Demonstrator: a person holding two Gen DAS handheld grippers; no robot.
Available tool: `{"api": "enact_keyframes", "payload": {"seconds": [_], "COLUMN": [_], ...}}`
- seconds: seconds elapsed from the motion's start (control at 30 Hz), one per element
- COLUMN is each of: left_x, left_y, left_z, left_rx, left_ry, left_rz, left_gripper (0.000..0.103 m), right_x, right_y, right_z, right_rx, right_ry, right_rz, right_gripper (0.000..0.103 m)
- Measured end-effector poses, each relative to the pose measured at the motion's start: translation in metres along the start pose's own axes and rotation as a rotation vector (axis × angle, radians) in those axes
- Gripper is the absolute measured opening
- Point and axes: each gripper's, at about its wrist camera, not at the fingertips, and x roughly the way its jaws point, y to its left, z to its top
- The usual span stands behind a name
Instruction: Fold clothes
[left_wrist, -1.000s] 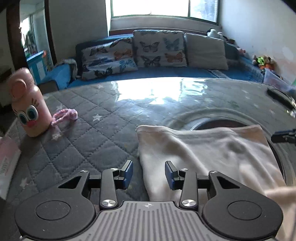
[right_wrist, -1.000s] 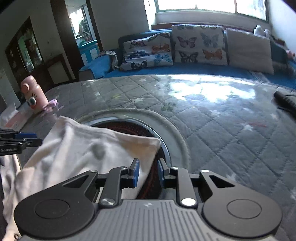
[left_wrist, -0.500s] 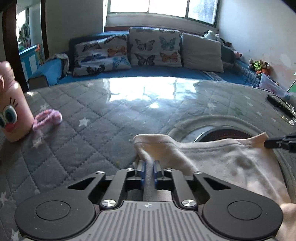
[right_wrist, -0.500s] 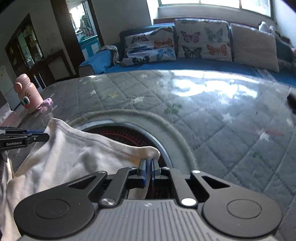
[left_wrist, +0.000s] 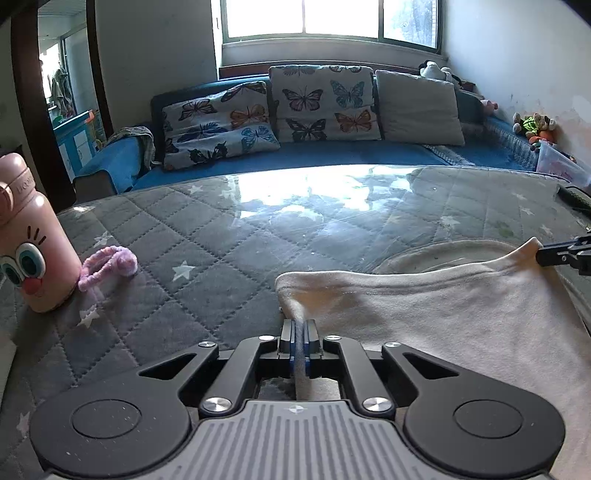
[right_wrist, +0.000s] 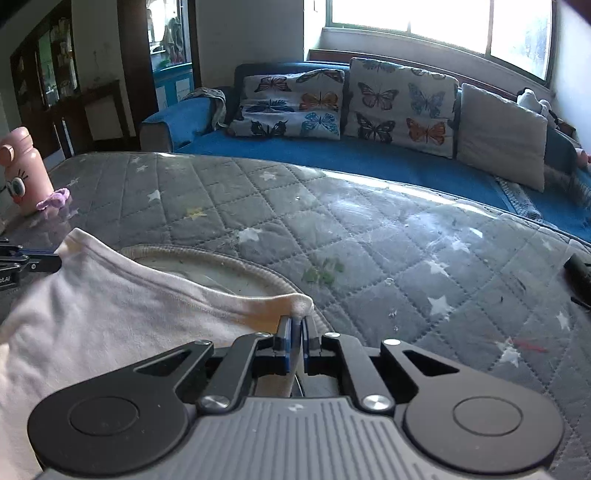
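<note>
A white garment lies on a grey quilted, star-printed table cover. My left gripper is shut on the garment's left corner. The right gripper is shut on the other corner, and the hemmed edge of the white garment runs taut between the two. In the left wrist view the right gripper's tip shows at the far right, holding the raised corner. The left gripper's tip appears at the left edge of the right wrist view. The cloth's near part hangs out of sight below both tools.
A pink cartoon-face bottle and a purple fuzzy band sit at the left. A round hemmed opening in the cover lies under the cloth. A dark object rests at the right edge. A blue sofa with butterfly cushions stands behind.
Both grippers went from open to shut on the garment's corners. They have since lifted and carried that edge forward, covering more of the round opening.
</note>
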Motion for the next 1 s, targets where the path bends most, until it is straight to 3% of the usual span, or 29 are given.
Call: {"api": "enact_keyframes", "payload": {"seconds": [0.23,0.37,0.63,0.9,1.0], "left_x": [-0.029,-0.058,-0.107,-0.128,-0.132], "left_y": [-0.005,-0.02,-0.057,-0.055,-0.048], "left_z": [-0.011,-0.028,-0.083,-0.122,-0.128], "left_rx": [0.011,0.048,0.139,0.166,0.156], "left_ry": [-0.009,-0.02,-0.01,-0.012,-0.013], "left_rz": [-0.012,-0.051,-0.148,-0.093,-0.059], "left_gripper": [0.013,0.023,0.026,0.026,0.032], "right_x": [-0.018,-0.043,-0.078,-0.097,-0.105], "right_y": [0.009,0.036,0.085,0.087,0.086], "right_z": [-0.003,-0.026,-0.078,-0.116,-0.118], "right_rx": [-0.018,-0.086,-0.211,-0.266,-0.26], "right_ry": [-0.001,0.024,0.088,0.112,0.104], "right_rz": [0.029,0.096,0.191,0.141,0.125], "right_gripper": [0.011,0.017,0.024,0.028,0.029]}}
